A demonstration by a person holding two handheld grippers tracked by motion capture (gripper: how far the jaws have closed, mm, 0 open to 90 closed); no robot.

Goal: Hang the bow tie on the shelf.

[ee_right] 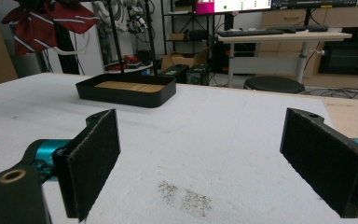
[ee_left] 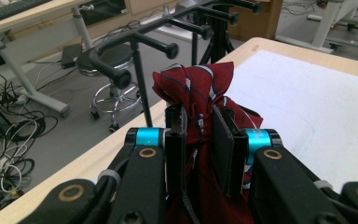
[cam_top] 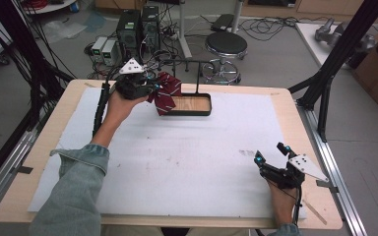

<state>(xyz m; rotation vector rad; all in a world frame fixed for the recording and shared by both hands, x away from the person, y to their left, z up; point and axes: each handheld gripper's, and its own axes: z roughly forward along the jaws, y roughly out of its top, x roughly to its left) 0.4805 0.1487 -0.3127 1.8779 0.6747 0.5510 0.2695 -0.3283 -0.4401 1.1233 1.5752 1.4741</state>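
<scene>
Your denim sleeve (cam_top: 74, 191) lies nearest in the high view, and from it your left hand carries the left tool (cam_top: 145, 87) to the far left part of the desk (cam_top: 285, 105). That tool is clamped on a red striped bow tie (cam_top: 166, 91), which hangs in the air just beside the left end of the black tray (cam_top: 197, 112) and below the crossbar of the rack (cam_top: 192, 62) that rises out of it. Your right tool (cam_top: 271, 153) rests near the front right corner on the white mat (cam_top: 187, 157), jaws spread, with nothing between them.

Looking along the left tool (ee_left: 199, 140), you have its two pads pressed tight on the gathered middle of the bow tie (ee_left: 196, 86), with cloth bunched above and below the grip. The rack's black pegs (ee_left: 121, 78) stand close ahead and slightly left, none of them touching the cloth yet.

From the right tool (ee_right: 200, 158), the jaws stand wide apart over bare mat with a faint grey smudge (ee_right: 184, 198); farther off you see the tray (ee_right: 126, 91) with its wooden floor and the bow tie (ee_right: 46, 21) raised high at the upper left.

As I judge it, the pick-up is done and the carry is nearly over. You have still to bring the tie onto a peg, let go and draw back.
</scene>
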